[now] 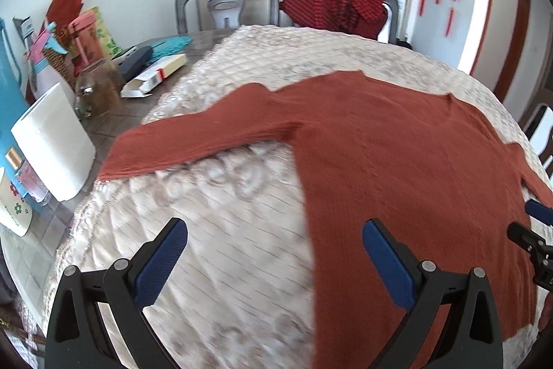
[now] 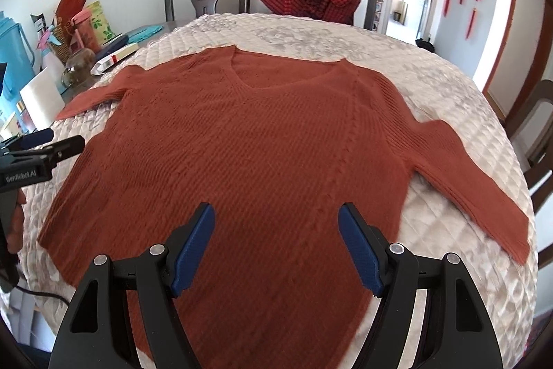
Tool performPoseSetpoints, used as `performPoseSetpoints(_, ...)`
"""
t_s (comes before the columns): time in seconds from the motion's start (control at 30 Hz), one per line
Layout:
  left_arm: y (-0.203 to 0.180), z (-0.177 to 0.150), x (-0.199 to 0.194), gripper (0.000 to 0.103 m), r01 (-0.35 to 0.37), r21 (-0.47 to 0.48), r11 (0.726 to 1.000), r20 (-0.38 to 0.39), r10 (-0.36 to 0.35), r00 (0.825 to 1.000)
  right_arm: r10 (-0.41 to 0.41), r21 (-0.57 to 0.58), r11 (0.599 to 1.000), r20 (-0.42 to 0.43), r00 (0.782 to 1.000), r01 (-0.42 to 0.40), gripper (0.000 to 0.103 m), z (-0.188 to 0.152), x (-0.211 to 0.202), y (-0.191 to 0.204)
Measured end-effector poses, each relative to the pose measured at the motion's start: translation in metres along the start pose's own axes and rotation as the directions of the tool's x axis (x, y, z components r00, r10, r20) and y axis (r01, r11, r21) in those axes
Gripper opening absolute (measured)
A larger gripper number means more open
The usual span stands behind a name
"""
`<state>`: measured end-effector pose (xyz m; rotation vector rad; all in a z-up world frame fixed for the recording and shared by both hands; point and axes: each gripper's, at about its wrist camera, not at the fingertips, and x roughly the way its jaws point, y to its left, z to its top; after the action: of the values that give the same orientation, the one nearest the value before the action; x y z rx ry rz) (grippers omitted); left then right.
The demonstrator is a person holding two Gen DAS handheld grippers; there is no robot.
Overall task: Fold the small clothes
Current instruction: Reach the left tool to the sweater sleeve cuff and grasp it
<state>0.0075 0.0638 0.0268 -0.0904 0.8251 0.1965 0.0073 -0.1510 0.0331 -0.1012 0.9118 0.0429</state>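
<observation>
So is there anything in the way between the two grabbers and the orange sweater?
Nothing visible is. The sweater lies flat and bare on the quilted cover. The right hand-held gripper hangs open over its lower part, the left hand-held gripper open by its side edge. The clutter sits off to the left.
</observation>
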Motion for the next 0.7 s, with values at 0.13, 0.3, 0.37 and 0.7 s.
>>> performPoseSetpoints(0.13,0.034,0.008,0.016,0.103,-0.022,-0.104,0.994,-0.012,0.021,1.000,0.008,-0.013,1.000,-0.011,1.000,-0.008,0.074,0.008,0.009,0.003)
performPoseSetpoints(0.3,0.078,0.008,0.035,0.102,-0.047,-0.242,0.969,-0.038,0.039,0.999,0.016,-0.025,1.000,-0.010,1.000,-0.016,0.074,0.018,0.015,0.007)
performPoseSetpoints(0.37,0.090,0.007,0.040,0.102,-0.047,-0.284,0.958,-0.042,0.037,0.998,0.019,-0.028,0.999,-0.009,1.000,-0.019,0.074,0.021,0.018,0.008)
performPoseSetpoints(0.7,0.116,0.023,0.055,0.090,-0.026,-0.389,0.921,-0.001,0.028,1.000,0.028,-0.036,0.999,-0.022,0.999,-0.029,0.074,0.031,0.029,0.014)
